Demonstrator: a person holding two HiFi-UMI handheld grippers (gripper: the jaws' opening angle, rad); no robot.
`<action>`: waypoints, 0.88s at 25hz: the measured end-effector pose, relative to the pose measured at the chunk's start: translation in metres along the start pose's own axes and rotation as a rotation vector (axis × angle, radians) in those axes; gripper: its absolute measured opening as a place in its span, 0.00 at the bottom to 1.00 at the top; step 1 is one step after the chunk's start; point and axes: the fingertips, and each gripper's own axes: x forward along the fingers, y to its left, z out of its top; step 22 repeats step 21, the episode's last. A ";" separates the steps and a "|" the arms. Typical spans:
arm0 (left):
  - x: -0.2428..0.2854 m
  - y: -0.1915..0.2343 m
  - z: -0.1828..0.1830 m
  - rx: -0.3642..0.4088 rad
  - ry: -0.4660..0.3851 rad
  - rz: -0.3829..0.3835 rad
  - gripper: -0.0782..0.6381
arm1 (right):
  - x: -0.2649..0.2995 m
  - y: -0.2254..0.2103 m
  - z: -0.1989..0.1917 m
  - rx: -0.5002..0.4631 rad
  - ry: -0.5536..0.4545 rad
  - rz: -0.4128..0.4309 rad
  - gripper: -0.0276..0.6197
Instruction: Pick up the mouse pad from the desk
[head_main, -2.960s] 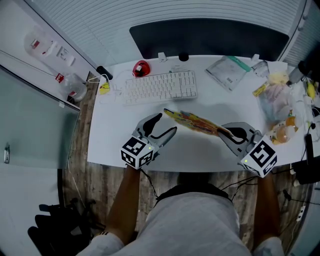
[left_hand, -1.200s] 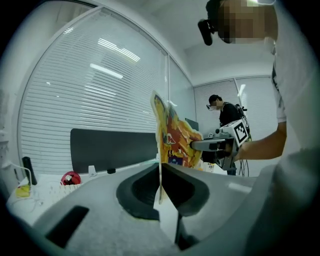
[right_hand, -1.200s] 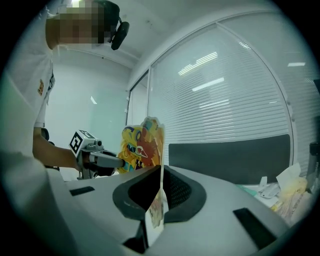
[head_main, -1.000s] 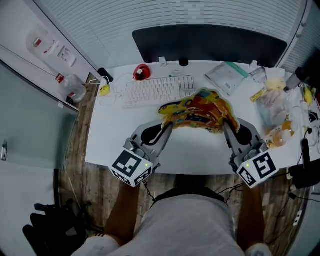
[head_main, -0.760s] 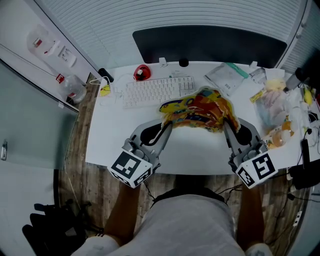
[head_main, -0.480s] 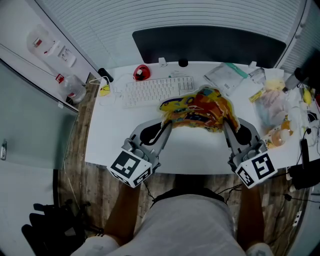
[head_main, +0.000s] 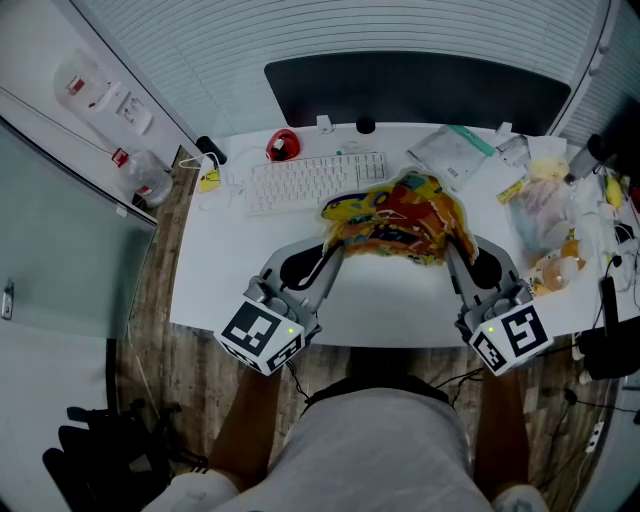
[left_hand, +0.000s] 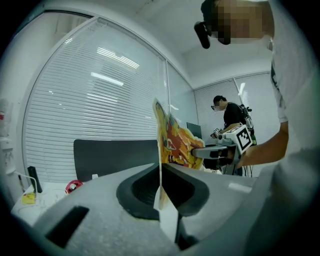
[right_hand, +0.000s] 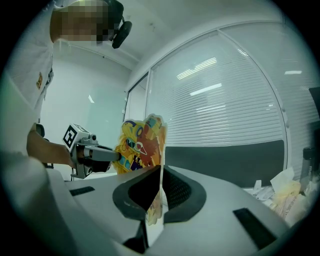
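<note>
The mouse pad (head_main: 398, 217), thin and printed in yellow, red and orange, hangs lifted above the white desk (head_main: 230, 270). My left gripper (head_main: 337, 250) is shut on its near left corner and my right gripper (head_main: 452, 247) is shut on its near right corner. In the left gripper view the mouse pad (left_hand: 172, 140) stands edge-on between the closed jaws of the left gripper (left_hand: 160, 187), with the other gripper pinching its far end. In the right gripper view the mouse pad (right_hand: 142, 142) rises the same way from the right gripper (right_hand: 159, 192).
A white keyboard (head_main: 310, 180) lies just behind the pad, with a red mouse (head_main: 283, 146) at its far left. Plastic packets and bags (head_main: 555, 200) crowd the desk's right end. A dark monitor back (head_main: 420, 90) stands at the rear. Another person (left_hand: 231, 115) stands far off.
Three seconds ago the pad was held low and nearly flat by the right gripper alone. Since then both grippers hold it raised; over the last second nothing has visibly moved.
</note>
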 end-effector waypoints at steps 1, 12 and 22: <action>0.000 0.000 0.000 -0.001 0.000 0.002 0.14 | 0.000 0.000 0.000 0.001 0.001 0.000 0.07; 0.001 0.000 -0.002 -0.002 0.005 -0.002 0.14 | 0.000 0.000 -0.003 0.007 0.006 0.005 0.07; 0.003 -0.002 -0.002 -0.010 0.004 -0.009 0.14 | -0.001 -0.002 -0.004 0.006 0.010 0.002 0.07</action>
